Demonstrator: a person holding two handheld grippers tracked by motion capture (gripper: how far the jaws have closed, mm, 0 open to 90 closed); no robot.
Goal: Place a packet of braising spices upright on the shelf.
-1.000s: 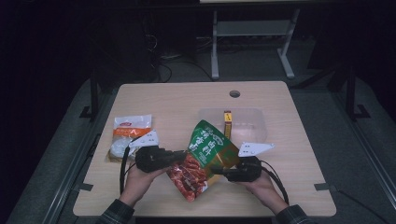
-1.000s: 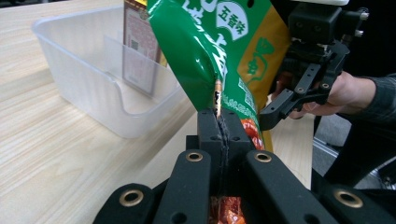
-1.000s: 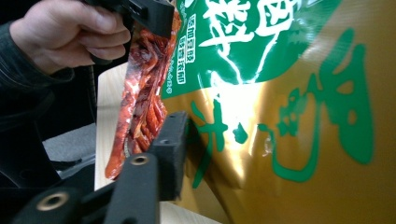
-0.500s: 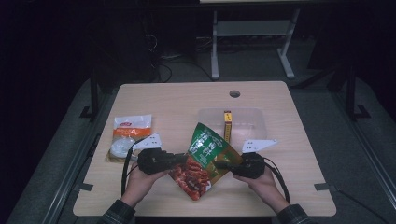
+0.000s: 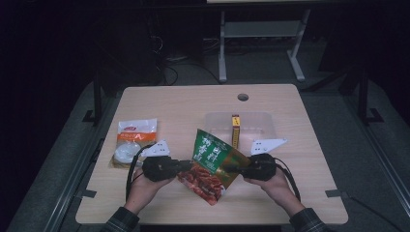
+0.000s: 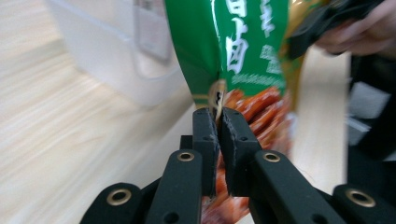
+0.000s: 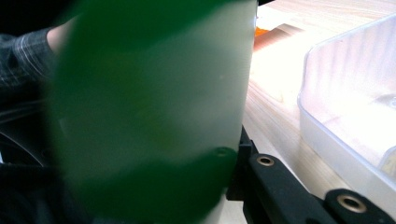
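— Pinching what, near you?
— My left gripper [image 6: 218,122] has just been easing, yet clamps the green snack bag [image 5: 211,162] by its edge; my right gripper [image 5: 234,168] grips its other side, above the table [image 5: 183,104].
— Beyond?
— The clear tray [image 5: 263,126].

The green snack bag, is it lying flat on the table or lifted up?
Lifted: the green snack bag hangs tilted between the left gripper and right gripper.

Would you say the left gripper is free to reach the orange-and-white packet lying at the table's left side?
Probably not yet: the left gripper is shut on the green snack bag; the orange-and-white packet lies unobstructed beside it.
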